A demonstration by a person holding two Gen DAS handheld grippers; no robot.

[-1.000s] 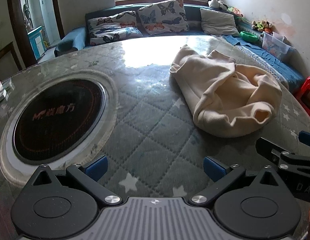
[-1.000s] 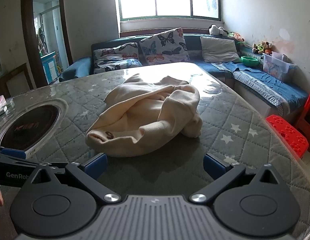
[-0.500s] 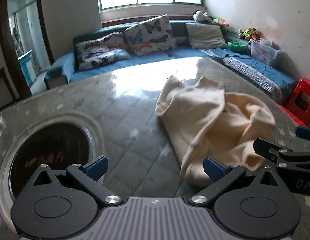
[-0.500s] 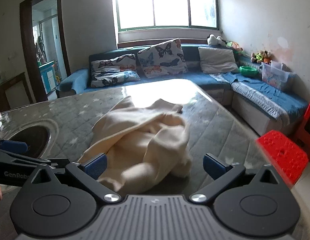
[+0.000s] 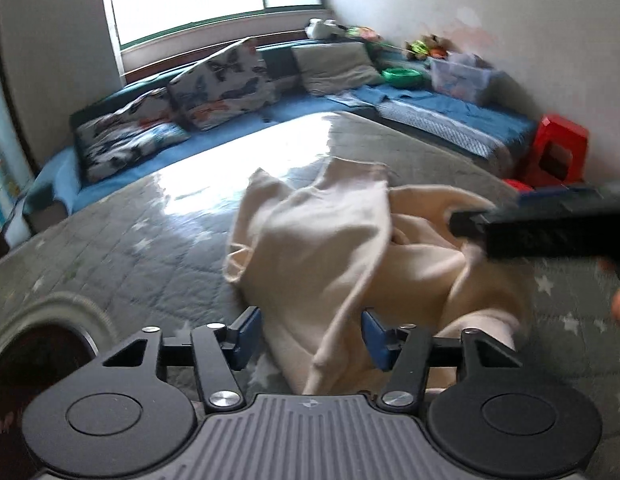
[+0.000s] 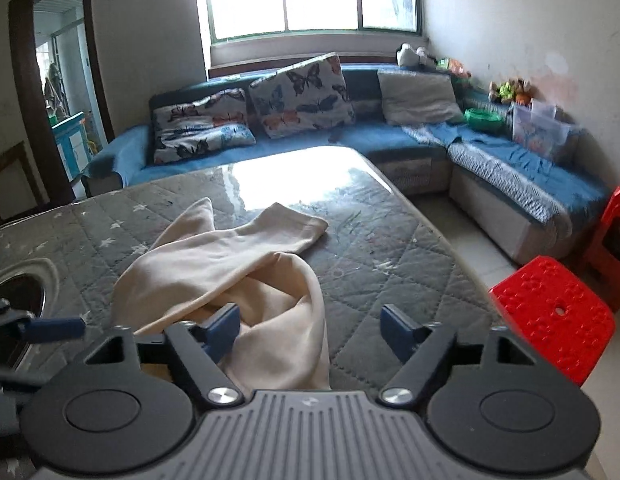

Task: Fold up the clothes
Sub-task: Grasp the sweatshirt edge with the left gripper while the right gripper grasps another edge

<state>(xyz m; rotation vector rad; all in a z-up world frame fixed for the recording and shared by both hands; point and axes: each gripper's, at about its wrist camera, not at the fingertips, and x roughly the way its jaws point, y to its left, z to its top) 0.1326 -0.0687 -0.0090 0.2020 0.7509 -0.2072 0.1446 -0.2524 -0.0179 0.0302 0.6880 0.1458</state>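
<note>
A crumpled cream garment [image 5: 334, 248] lies on the grey quilted star-pattern table cover [image 5: 150, 248]. My left gripper [image 5: 310, 338] is open, its blue pads either side of the garment's near edge, cloth lying between them. My right gripper [image 6: 312, 330] is open too, with the garment [image 6: 238, 264] bunched against its left pad; its right pad is over bare cover. The right gripper's fingers [image 5: 550, 232] reach in from the right in the left wrist view, over the garment. The left gripper's fingertip [image 6: 54, 328] shows at the left edge of the right wrist view.
A round dark cooktop inset [image 5: 42, 344] sits at the table's left. A blue corner sofa with butterfly pillows [image 6: 298, 92] runs behind and to the right. Red plastic stools [image 6: 550, 312] stand off the table's right edge. A clear storage box [image 6: 540, 130] is on the sofa.
Both grippers have moved in onto the garment and their jaws have narrowed. The garment has been shifted and reshaped, now lying between the left pads and against the right gripper's left pad.
</note>
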